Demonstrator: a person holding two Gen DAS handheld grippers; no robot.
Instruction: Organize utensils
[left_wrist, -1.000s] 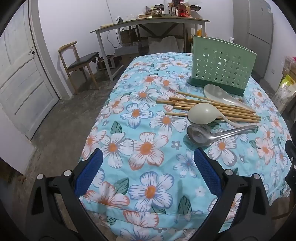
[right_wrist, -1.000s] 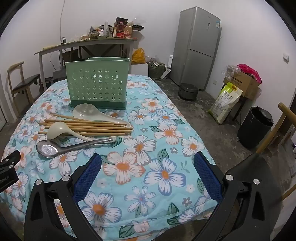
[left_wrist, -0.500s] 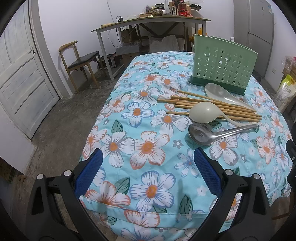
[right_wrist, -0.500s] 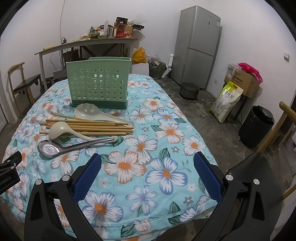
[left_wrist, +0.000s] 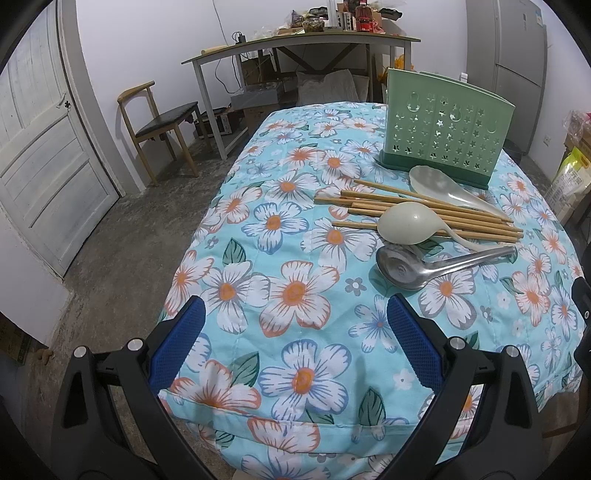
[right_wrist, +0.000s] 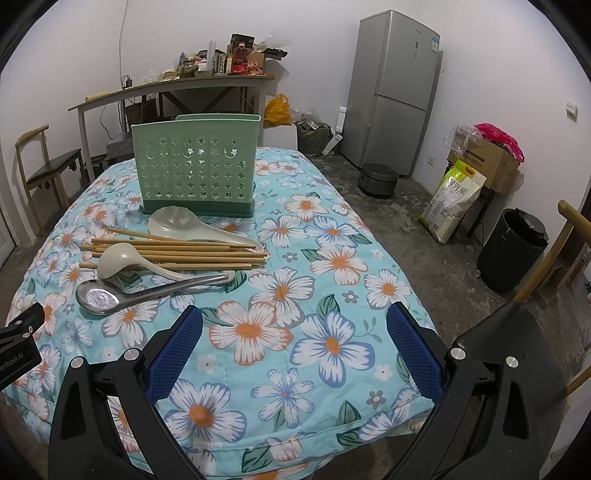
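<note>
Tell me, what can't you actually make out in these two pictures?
- Inside of the green holder: both views show only its pierced front wall, so its compartments and contents stay hidden.
- Chopsticks: the two pale spoons lie across them in both views, so no sure count.
- Left hand-held gripper: cut off by the right view's left edge.
- Items on the far table: too small to tell.

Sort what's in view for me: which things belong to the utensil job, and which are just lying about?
For the job:
green holder
chopsticks
pale green rice paddle
cream ladle
steel spoon

Lying about:
fridge
rice cooker
black bin
sack
cluttered side table
chair
</note>
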